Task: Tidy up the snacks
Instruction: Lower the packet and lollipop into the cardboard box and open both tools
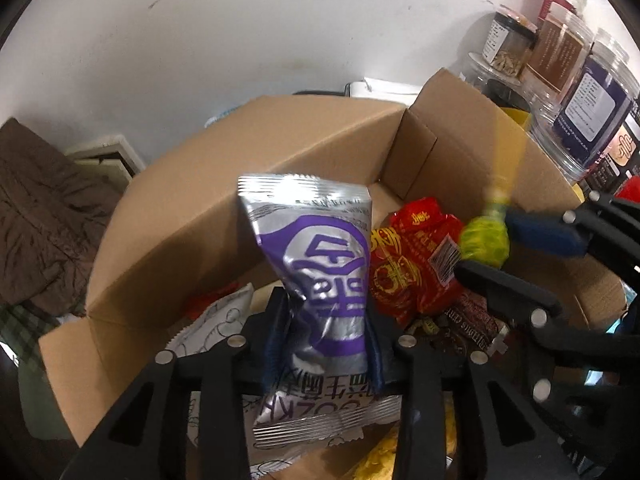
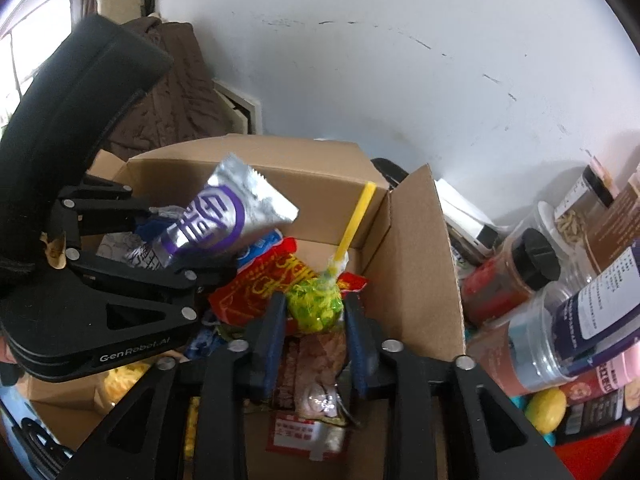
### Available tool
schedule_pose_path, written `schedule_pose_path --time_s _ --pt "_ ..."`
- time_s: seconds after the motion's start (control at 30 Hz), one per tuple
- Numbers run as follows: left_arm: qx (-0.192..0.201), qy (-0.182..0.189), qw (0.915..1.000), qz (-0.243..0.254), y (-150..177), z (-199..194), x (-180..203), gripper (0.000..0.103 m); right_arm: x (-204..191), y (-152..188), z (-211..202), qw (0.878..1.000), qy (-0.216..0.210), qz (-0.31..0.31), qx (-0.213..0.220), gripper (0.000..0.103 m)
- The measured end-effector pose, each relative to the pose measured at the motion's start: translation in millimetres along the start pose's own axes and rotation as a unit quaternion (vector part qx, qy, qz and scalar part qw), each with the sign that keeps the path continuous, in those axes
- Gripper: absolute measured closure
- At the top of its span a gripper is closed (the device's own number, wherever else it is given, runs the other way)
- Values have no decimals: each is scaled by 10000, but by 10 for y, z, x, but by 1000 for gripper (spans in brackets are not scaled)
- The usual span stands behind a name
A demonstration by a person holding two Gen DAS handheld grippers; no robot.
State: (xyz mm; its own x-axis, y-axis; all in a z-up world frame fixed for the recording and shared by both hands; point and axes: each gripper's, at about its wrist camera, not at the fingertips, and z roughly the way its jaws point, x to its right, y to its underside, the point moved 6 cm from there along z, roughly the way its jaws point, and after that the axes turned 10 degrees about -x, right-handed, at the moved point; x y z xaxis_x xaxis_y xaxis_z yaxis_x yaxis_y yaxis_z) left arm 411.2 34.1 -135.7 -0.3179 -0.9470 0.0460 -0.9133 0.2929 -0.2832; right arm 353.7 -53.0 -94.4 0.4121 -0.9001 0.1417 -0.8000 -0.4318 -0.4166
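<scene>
A silver packet with a purple logo [image 1: 320, 264] sticks out between the fingers of my left gripper [image 1: 326, 312], whose blue pads press on its pinched waist above the open cardboard box [image 1: 280, 128]. The right wrist view shows the same packet [image 2: 216, 220] in the left gripper [image 2: 192, 240]. A green-wrapped lollipop with a yellow stick [image 2: 316, 304] sits between the fingers of my right gripper [image 2: 314, 304], with a thin gap at the right pad. In the left wrist view the lollipop [image 1: 484, 240] is blurred inside the right gripper [image 1: 486, 244]. Both grippers are over the box [image 2: 416, 264].
The box holds a red packet [image 1: 408, 272], a brown snack packet [image 2: 312, 360] and other wrappers. Several clear plastic jars [image 2: 580, 320] crowd the right of the box, near a yellow round object [image 2: 546, 410]. Brown cloth [image 1: 40, 220] lies to the left, a white wall behind.
</scene>
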Motion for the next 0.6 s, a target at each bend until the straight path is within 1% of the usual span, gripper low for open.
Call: schedule_pose_path --time_s 0.03,0.07,0.13,0.27,0.33,0.47,0.5,0.6 --pt "-4 -19 10000 -26 6 5 -10 63 3 -4 -9 10000 42 -7 8 60" --pt "-6 -39 10000 -22 11 8 -10 61 4 -8 -19 10000 81 -18 28 60" --pt "-2 -97 10000 8 22 9 8 53 6 -5 -30 9999 128 -49 11 59" --pt "41 -188 9998 25 42 -25 26 43 63 9 -10 9997 232 -17 -41 51" --pt "51 -225 9997 41 56 -41 43 40 92 36 -9 9998 191 -4 -56 51" --pt "163 -295 9994 63 83 -100 84 31 84 100 -66 9998 177 -72 -21 51" --pt "209 -313 9993 70 93 -120 91 28 91 119 -93 9998 179 -73 5 51" --pt "486 -350 9982 93 117 -216 120 25 110 159 -141 9999 144 -44 63 51"
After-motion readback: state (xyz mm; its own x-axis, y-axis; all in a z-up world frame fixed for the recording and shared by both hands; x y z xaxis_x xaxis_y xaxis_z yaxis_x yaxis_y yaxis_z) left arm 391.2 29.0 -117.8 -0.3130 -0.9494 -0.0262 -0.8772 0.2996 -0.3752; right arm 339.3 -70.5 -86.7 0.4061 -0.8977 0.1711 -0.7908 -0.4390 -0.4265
